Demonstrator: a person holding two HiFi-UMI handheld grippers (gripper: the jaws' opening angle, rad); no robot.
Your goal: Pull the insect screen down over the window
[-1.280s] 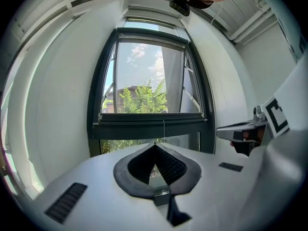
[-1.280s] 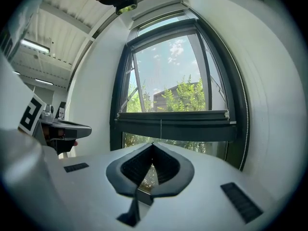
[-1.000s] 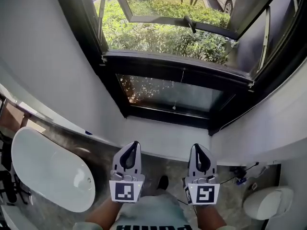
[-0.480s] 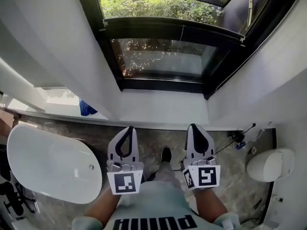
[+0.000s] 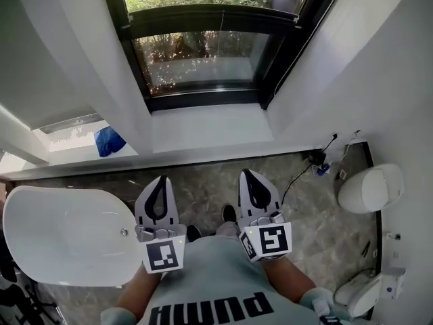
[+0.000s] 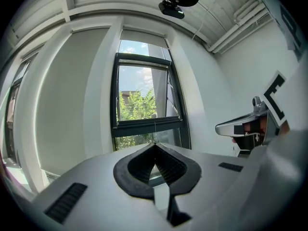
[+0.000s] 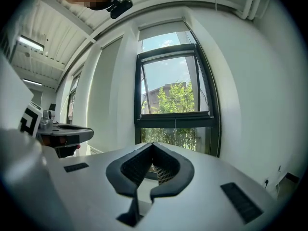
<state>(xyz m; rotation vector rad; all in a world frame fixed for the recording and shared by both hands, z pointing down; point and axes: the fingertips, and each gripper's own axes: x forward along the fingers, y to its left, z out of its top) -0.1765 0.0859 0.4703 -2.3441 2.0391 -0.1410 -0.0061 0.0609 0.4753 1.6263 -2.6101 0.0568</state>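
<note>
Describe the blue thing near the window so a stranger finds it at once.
Start at the black-framed window and go left along the ledge below it, toward the white bathtub. The blue bundle lies on that ledge. It is the only bright blue thing among white and grey surfaces.

Pretty standard bathroom. A big white oval bathtub (image 5: 61,239) sits lower left on a grey marbled floor (image 5: 203,188), with a small round metal fitting (image 5: 124,232) on its rim. Something blue and crumpled (image 5: 108,141) lies on the low ledge (image 5: 74,156) by the wall, can't tell what it is. Over on the right there's a white toilet (image 5: 371,187), and a thin dark cable (image 5: 295,177) runs across the floor toward the wall. The ceiling is white slats (image 7: 48,28) with a strip light (image 7: 30,43). Outside it's sunny, with green bushes (image 7: 175,102).
</note>
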